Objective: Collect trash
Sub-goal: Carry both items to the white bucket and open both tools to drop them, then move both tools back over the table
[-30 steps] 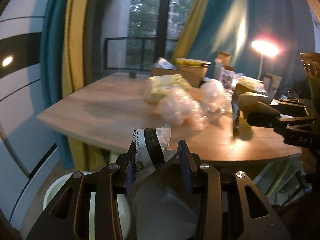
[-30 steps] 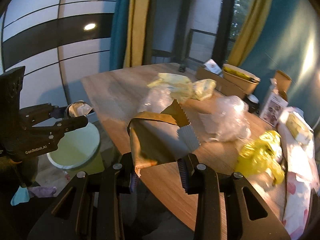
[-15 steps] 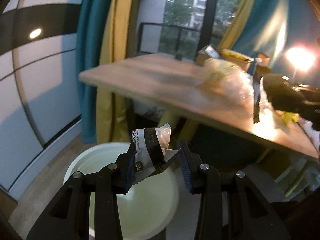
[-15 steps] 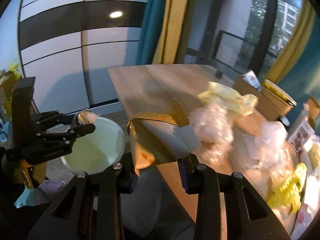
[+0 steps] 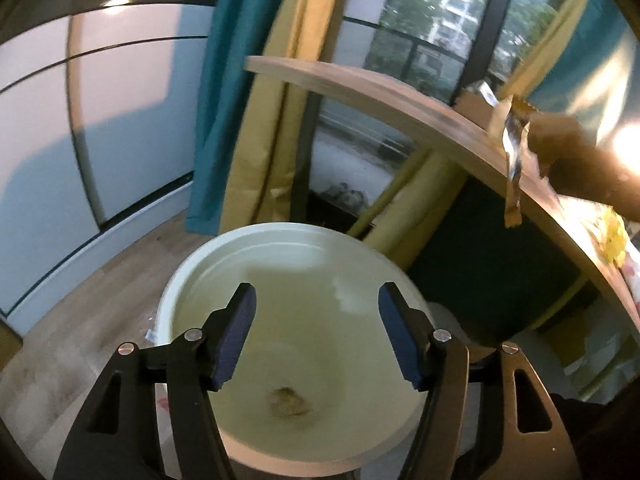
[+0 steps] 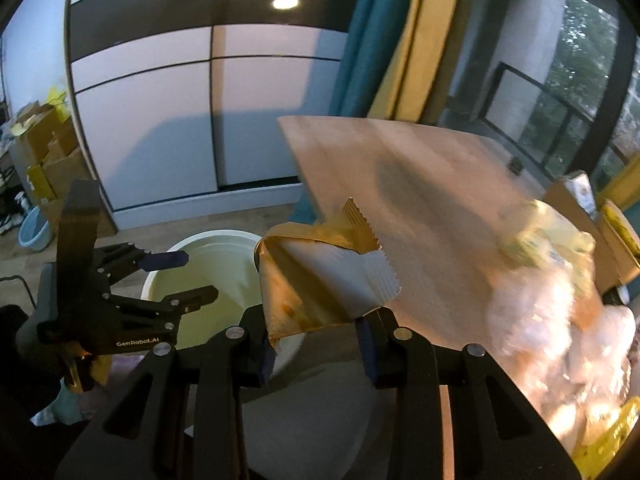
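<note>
My left gripper (image 5: 316,332) hangs over the one bin (image 5: 192,280), a pale round bucket on the wooden floor (image 5: 100,300), and its two blue pads (image 5: 236,332) stand wide apart with nothing between them. At the bottom of the bin lies one small crumpled piece of trash (image 5: 290,402), blurred, so I cannot tell what it is. In the right wrist view I see the same left gripper (image 6: 182,276) from the side, its jaws spread above the bin (image 6: 208,248). My right gripper (image 6: 316,340) is closed on one wrapper (image 6: 320,280), gold outside and silver inside, with a zigzag edge on top; the lower edge of the wrapper sits between the two fingers and the rest stands up and open above them. This wrapper is held in the air near the corner of the table (image 6: 400,184), just beside the rim of the bin. In the left wrist view the wrapper (image 5: 514,152) shows as a thin strip hanging in front of the table (image 5: 360,84) edge. On the table there is a heap of clear plastic bags (image 6: 552,312), too blurred to count, one pale yellow bag (image 6: 544,236) behind them, and one bright yellow piece (image 6: 608,440) at the near side. Two curtains, one teal (image 5: 236,80) and one yellow (image 5: 276,92), hang beside the window (image 5: 420,20).
</note>
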`<action>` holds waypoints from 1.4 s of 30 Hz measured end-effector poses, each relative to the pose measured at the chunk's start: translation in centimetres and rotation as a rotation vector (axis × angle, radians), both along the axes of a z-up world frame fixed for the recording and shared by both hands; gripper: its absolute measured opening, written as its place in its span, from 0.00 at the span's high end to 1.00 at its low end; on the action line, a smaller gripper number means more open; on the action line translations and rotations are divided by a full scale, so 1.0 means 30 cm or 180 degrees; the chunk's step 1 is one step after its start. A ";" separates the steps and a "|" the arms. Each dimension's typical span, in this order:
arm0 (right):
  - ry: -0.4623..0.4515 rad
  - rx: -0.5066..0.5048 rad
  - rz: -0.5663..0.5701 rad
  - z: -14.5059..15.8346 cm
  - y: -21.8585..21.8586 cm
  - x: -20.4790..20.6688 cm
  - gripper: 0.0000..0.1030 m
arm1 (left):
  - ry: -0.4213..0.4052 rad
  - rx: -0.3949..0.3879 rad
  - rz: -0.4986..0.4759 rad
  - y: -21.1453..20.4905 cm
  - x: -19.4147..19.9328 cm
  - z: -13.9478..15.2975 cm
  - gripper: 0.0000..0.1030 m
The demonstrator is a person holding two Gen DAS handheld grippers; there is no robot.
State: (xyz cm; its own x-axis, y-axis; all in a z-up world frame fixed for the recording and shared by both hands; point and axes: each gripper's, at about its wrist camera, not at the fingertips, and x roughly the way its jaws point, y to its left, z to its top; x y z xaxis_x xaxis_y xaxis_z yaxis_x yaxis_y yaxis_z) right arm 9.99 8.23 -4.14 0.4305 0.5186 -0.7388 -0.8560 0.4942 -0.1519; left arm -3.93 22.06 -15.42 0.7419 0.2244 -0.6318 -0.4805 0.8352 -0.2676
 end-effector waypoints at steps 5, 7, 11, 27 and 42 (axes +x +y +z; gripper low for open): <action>0.0150 -0.0131 0.0142 -0.058 0.082 0.005 0.67 | -0.0051 0.0048 0.0302 0.058 -0.084 0.002 0.34; 0.0191 -0.0169 0.0207 -0.078 0.115 0.005 0.67 | -0.0068 0.0088 0.0401 0.077 -0.114 0.002 0.34; 0.0346 -0.0195 0.0341 -0.107 0.168 0.001 0.57 | -0.0118 0.0130 0.0520 0.109 -0.152 0.017 0.34; 0.0335 -0.0080 0.0176 -0.085 0.087 0.018 0.38 | -0.0177 0.0344 0.0320 0.039 -0.063 0.098 0.34; 0.0200 0.0200 -0.0316 -0.007 -0.219 0.023 0.38 | -0.0404 0.0587 -0.0250 -0.207 0.082 0.231 0.34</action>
